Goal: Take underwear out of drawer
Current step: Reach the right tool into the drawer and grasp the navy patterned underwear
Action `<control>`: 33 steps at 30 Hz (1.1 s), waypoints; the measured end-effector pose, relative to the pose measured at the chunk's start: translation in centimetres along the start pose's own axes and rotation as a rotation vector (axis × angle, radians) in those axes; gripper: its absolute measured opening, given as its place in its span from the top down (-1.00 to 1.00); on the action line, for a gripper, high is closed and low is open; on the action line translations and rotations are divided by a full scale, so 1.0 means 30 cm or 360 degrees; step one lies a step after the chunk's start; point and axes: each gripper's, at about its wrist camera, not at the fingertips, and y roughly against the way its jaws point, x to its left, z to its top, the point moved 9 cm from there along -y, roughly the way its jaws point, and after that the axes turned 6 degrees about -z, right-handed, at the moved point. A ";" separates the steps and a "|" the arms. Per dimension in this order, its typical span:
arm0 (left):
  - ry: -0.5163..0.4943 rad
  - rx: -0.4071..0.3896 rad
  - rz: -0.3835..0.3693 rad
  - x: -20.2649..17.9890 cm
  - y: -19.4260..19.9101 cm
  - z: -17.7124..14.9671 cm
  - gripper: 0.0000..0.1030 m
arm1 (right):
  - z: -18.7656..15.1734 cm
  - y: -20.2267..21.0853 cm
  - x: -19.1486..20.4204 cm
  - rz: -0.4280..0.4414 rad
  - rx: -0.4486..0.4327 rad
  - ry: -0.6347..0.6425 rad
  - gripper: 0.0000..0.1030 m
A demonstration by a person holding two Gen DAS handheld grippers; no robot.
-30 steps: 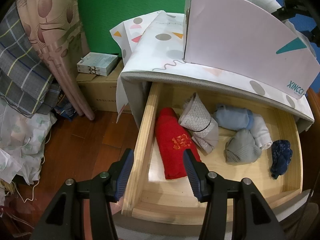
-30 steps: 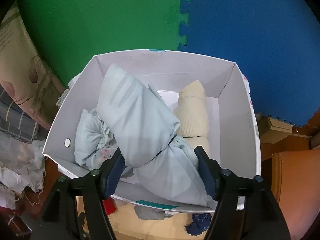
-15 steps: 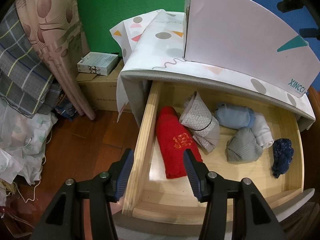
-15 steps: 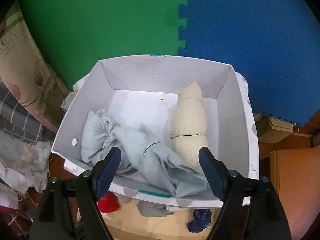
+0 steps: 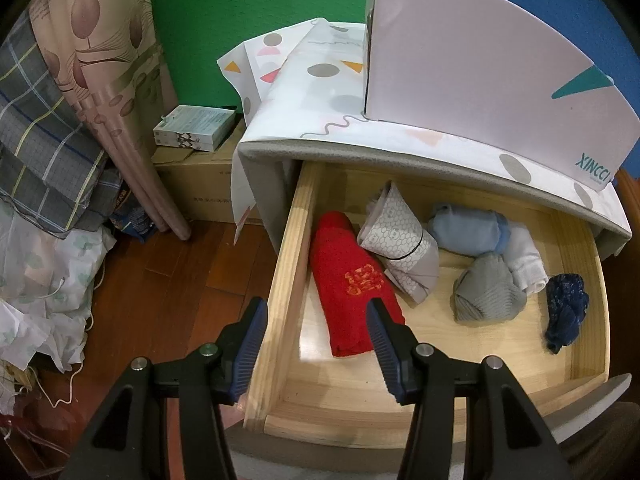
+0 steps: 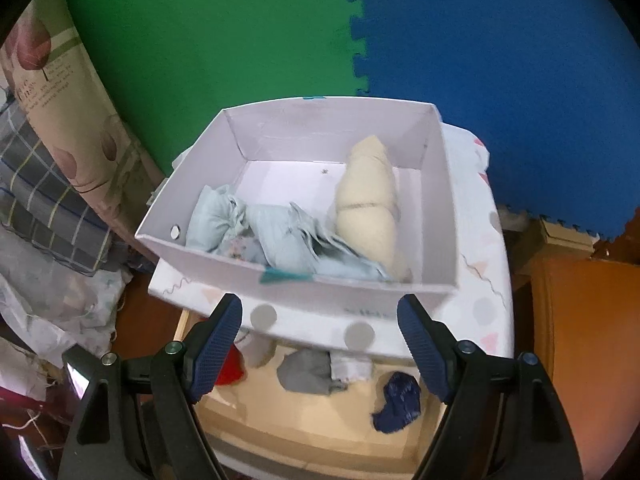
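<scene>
The wooden drawer [image 5: 286,264] stands pulled open. In it lie a red roll [image 5: 352,280], a patterned grey-white roll [image 5: 400,240], a light blue roll [image 5: 468,228], a white roll [image 5: 526,260], a grey bundle [image 5: 486,292] and a dark blue piece [image 5: 566,308]. My left gripper [image 5: 314,322] is open and empty, straddling the drawer's left wall. My right gripper [image 6: 320,320] is open and empty, above and in front of the white box [image 6: 436,208], which holds pale blue underwear [image 6: 280,236] and a cream roll [image 6: 368,208].
The white box [image 5: 480,80] sits on the cabinet top covered with a patterned cloth [image 5: 320,92]. A curtain [image 5: 100,80], plaid fabric [image 5: 40,140], a cardboard box [image 5: 200,184] with a small carton [image 5: 196,126] and white bags [image 5: 44,280] stand at the left on the wooden floor.
My right gripper let the pale blue underwear drop into the white box, then pulled back and up, so the drawer shows below. The left gripper barely moved.
</scene>
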 end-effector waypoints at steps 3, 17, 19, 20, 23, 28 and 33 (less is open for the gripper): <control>-0.0005 0.0006 0.0004 0.000 -0.001 0.000 -0.02 | -0.059 0.023 -0.044 -0.0001 0.0003 -0.0010 -0.51; -0.0013 0.0041 0.0004 0.001 -0.007 -0.003 -0.02 | -0.444 -0.160 -0.180 -0.0097 0.0383 0.0077 -0.31; -0.0013 0.0043 0.0004 0.000 -0.008 -0.002 -0.02 | -0.489 -0.217 -0.195 -0.0091 0.0457 0.0052 -0.19; -0.0011 0.0045 0.0001 0.000 -0.008 -0.002 -0.02 | -0.506 -0.247 -0.204 -0.0093 0.0490 0.0038 -0.14; -0.0007 0.0046 -0.0003 0.001 -0.008 -0.003 -0.02 | -0.534 -0.330 -0.232 -0.0137 0.0548 0.0023 -0.11; -0.0003 0.0056 -0.0012 -0.002 -0.016 -0.007 -0.02 | -0.557 -0.441 -0.264 -0.0169 0.0618 -0.0038 -0.05; -0.0005 0.0060 -0.0017 -0.007 -0.020 -0.009 -0.02 | -0.563 -0.524 -0.283 -0.0232 0.0665 -0.0022 -0.05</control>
